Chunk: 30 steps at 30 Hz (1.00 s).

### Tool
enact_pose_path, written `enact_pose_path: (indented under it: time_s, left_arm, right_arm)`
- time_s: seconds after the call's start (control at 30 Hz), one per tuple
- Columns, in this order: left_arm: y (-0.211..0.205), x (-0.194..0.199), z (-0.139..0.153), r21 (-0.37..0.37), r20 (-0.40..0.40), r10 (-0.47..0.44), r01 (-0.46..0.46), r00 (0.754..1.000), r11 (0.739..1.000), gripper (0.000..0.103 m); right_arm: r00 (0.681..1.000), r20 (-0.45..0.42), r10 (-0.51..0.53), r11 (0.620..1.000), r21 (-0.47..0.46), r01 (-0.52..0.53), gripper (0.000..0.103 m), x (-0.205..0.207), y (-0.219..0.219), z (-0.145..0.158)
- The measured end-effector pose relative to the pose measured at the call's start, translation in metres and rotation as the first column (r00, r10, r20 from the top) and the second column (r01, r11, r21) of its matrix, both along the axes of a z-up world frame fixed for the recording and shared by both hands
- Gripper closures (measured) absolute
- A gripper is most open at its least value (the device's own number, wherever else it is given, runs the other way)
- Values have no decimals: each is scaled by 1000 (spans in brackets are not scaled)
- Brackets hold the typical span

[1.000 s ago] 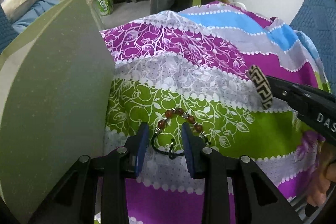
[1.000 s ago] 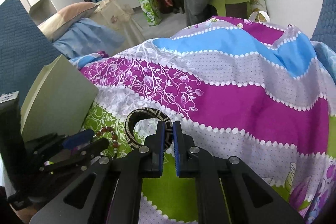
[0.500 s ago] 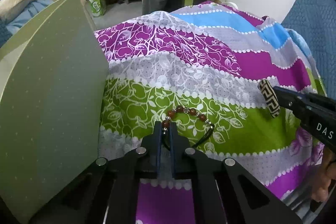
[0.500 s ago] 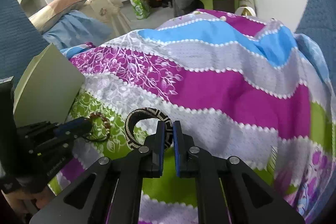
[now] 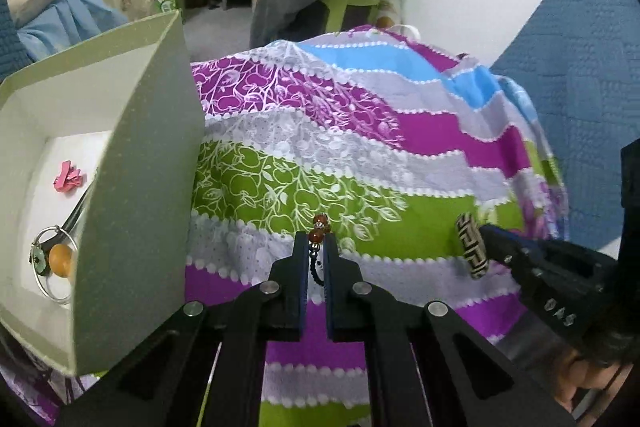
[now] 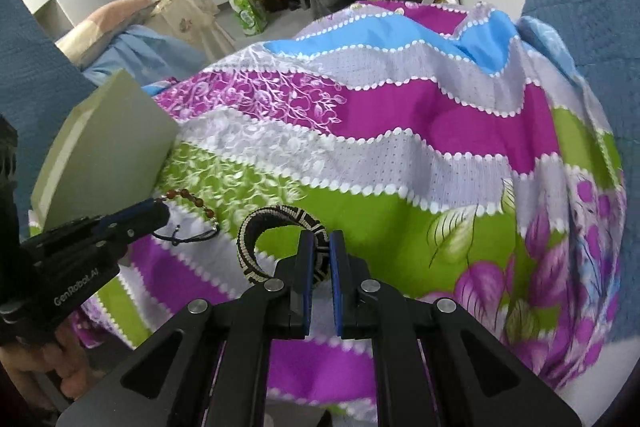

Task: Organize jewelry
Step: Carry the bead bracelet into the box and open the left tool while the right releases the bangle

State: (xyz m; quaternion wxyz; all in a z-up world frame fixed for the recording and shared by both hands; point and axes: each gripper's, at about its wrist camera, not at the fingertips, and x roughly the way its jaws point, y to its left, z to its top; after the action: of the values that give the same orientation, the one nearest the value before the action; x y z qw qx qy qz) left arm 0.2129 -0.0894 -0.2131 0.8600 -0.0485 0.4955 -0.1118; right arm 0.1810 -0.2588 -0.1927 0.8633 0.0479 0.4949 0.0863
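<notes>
Left claw (image 5: 316, 247) is clamped on the beaded bracelet (image 5: 319, 227) just right of the open green box (image 5: 136, 187), so it's nearer the drop than the right claw (image 6: 319, 247) pinching the woven bangle (image 6: 276, 223) above the bedspread (image 5: 360, 155).

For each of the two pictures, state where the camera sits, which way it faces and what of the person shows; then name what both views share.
Left wrist: sits on the left gripper, facing down over the bedspread and open box; it grips the beaded bracelet; fingers show at lower right.
Right wrist: sits on the right gripper, facing down across the bedspread; it grips the patterned bangle; a hand shows at lower left.
Shared: both grippers, both pieces, box, bedspread.
</notes>
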Motion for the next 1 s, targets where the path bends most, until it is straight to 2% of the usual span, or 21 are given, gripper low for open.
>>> enact_pose_path:
  time_s: [0.1, 0.27, 0.4, 0.5, 0.63, 1.0]
  left_arm:
    - [5, -8, 12, -7, 4, -10, 10, 1000, 1000, 99]
    - [14, -16, 33, -20, 17, -15, 15, 1000, 1000, 99]
    - [21, -20, 50, -16, 25, -26, 26, 999, 1000, 99]
    - [25, -21, 67, 30, 43, -31, 30, 999, 999, 99]
    - [38, -22, 91, 14, 66, -28, 27, 997, 1000, 99]
    - [95, -20, 161, -12, 152, 18, -16, 988, 1000, 98]
  right_arm:
    - [998, -28, -50, 999, 2, 50, 97, -10, 0, 8]
    - [997, -28, -72, 997, -7, 72, 97, -20, 6, 20]
    - [997, 1, -79, 995, -54, 79, 97, -27, 13, 35]
    - [997, 27, -69, 998, -8, 70, 97, -33, 17, 55]
    - [995, 65, -73, 997, 19, 72, 97, -34, 25, 83]
    - [988, 148, -37, 999, 6, 36, 96, -25, 72, 137]
